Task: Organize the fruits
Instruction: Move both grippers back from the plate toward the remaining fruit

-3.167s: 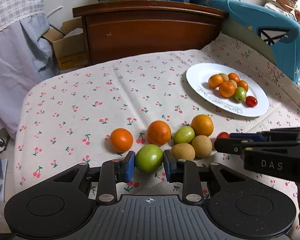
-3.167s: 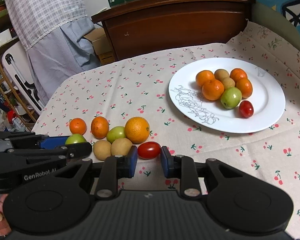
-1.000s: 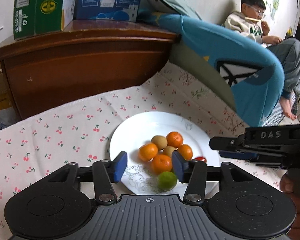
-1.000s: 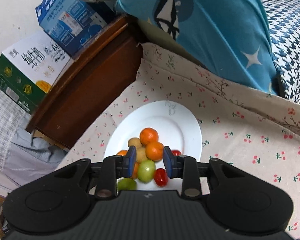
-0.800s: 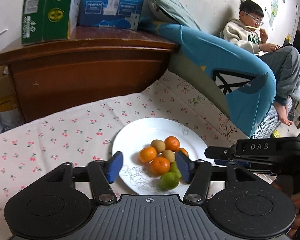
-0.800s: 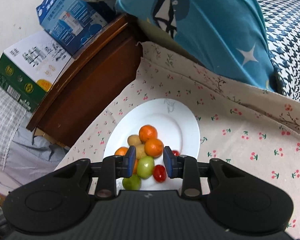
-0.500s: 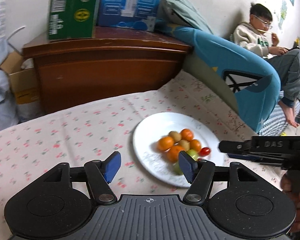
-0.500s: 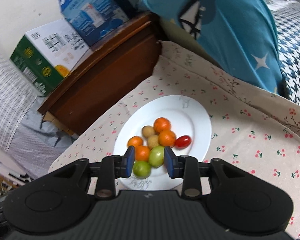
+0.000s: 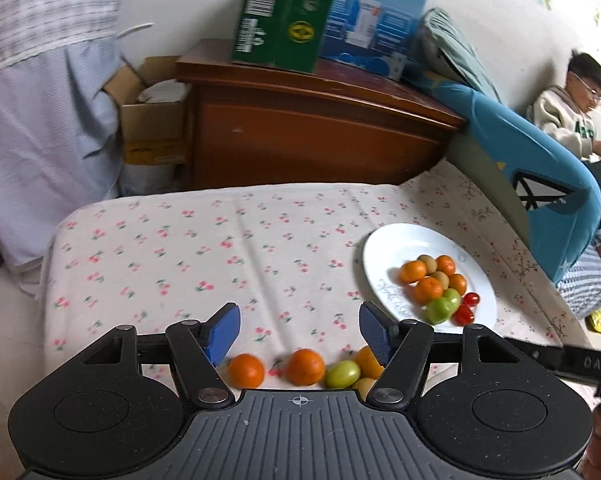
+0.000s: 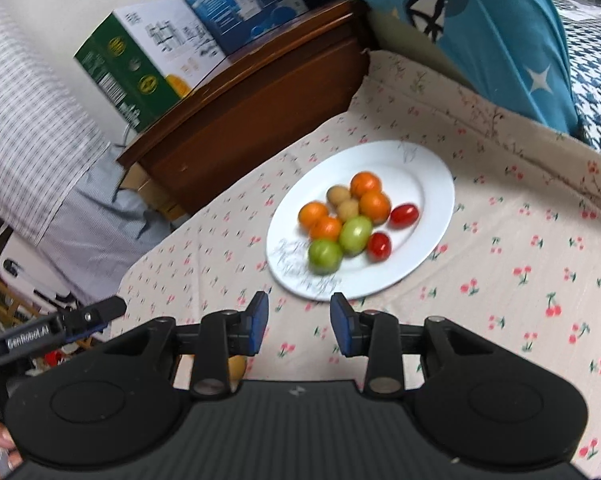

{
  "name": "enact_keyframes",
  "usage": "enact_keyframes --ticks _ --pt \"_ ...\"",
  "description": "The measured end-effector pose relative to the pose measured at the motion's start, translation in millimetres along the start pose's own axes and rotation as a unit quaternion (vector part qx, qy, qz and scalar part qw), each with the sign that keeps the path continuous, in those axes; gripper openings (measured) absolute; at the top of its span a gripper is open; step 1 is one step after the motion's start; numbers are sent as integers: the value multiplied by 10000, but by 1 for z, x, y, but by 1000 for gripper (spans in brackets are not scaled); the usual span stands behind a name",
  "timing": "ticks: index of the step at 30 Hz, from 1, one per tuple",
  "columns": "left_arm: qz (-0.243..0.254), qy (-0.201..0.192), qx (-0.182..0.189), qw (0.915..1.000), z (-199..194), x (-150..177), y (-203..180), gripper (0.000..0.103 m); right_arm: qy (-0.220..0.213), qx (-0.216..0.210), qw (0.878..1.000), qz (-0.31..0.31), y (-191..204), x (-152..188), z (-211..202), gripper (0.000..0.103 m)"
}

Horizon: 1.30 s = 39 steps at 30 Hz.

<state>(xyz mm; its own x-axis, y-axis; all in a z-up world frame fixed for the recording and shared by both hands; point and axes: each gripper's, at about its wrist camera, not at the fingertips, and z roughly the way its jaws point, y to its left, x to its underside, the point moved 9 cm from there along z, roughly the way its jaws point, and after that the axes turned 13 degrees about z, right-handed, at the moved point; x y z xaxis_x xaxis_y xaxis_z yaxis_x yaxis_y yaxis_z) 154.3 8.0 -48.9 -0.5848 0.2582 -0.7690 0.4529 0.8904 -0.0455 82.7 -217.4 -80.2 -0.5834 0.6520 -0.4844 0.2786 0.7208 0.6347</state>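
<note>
Both grippers' fingers are empty, the left gripper (image 9: 298, 330) opening wider and the right gripper (image 10: 299, 323) apart, so I am steering the left low over the nearest orange (image 9: 246, 369) on the cloth (image 9: 204, 248), centring it before closing gently, plate (image 10: 428, 184) beyond.

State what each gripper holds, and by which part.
Nothing: the left gripper, jaws opening, and the right gripper are both empty above the cloth.
</note>
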Motion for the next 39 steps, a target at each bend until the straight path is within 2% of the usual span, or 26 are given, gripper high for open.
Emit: enact_keyframes --ticks 9,14,21,33,39 --pt "67 181 -235 9995 -6 20 9 66 263 63 9990 -357 5 38 2 36" --pt "244 323 -417 9983 -4 33 12 66 320 72 9960 -832 15 56 5 36" --pt "129 553 -596 9966 8 48 23 65 288 18 9905 -1347 29 70 15 36" --pt "-81 608 -507 9968 38 54 24 62 433 -180 9918 -1185 35 77 54 35" --pt "-48 568 -382 9976 50 53 19 56 471 -283 9931 -1039 41 76 68 35"
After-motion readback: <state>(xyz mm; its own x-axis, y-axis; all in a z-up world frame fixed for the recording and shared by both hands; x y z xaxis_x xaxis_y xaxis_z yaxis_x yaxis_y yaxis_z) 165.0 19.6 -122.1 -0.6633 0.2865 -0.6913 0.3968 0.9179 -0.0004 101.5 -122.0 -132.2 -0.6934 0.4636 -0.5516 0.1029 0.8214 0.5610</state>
